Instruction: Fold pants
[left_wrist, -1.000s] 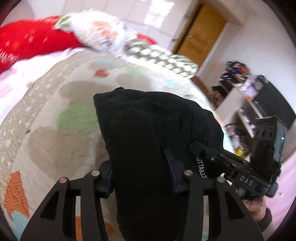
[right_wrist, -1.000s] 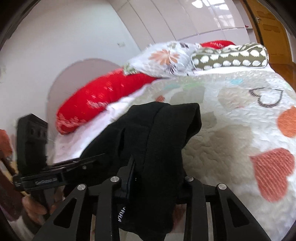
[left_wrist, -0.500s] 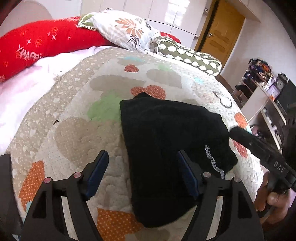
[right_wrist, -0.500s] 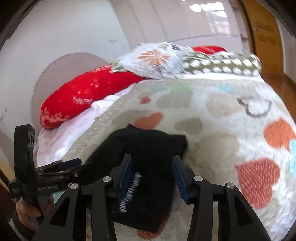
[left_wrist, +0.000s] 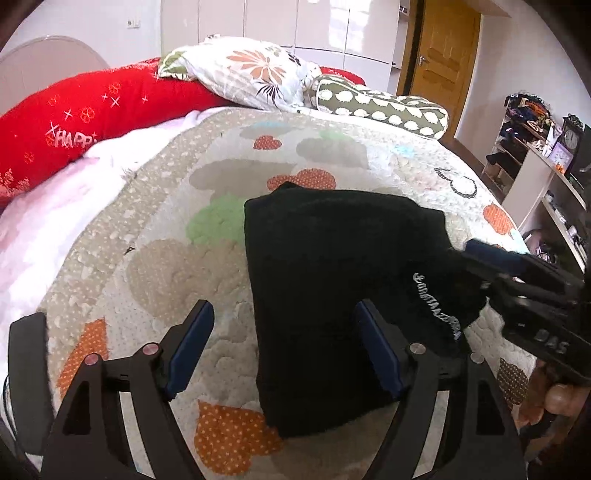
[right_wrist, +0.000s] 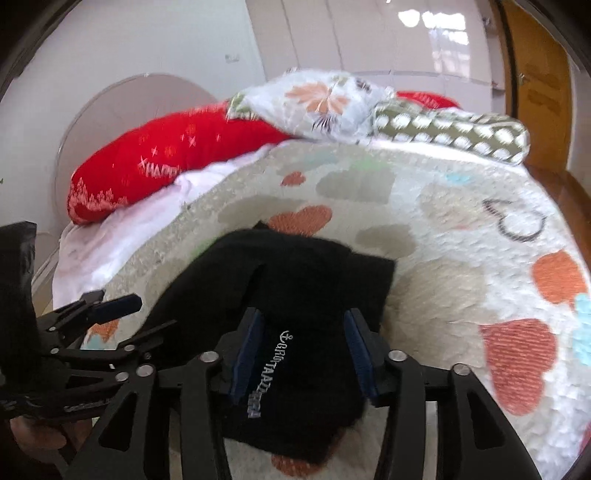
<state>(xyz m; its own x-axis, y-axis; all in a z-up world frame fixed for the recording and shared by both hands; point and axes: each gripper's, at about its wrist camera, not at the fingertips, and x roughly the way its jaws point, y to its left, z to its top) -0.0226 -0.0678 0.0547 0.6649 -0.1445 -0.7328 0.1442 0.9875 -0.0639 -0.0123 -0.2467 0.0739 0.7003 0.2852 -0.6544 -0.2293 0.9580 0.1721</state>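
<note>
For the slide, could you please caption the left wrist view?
Folded black pants lie on the heart-print quilt, left gripper open above them.

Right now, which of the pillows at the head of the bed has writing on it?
The long red pillow, lying leftmost. White letters show on its side, while the floral pillow and the green white-spotted one carry only patterns.

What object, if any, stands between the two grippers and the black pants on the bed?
Nothing visible does. The black pants lie folded on the quilt. The left gripper and the right gripper, jaws just opened, are right over the fabric.
</note>
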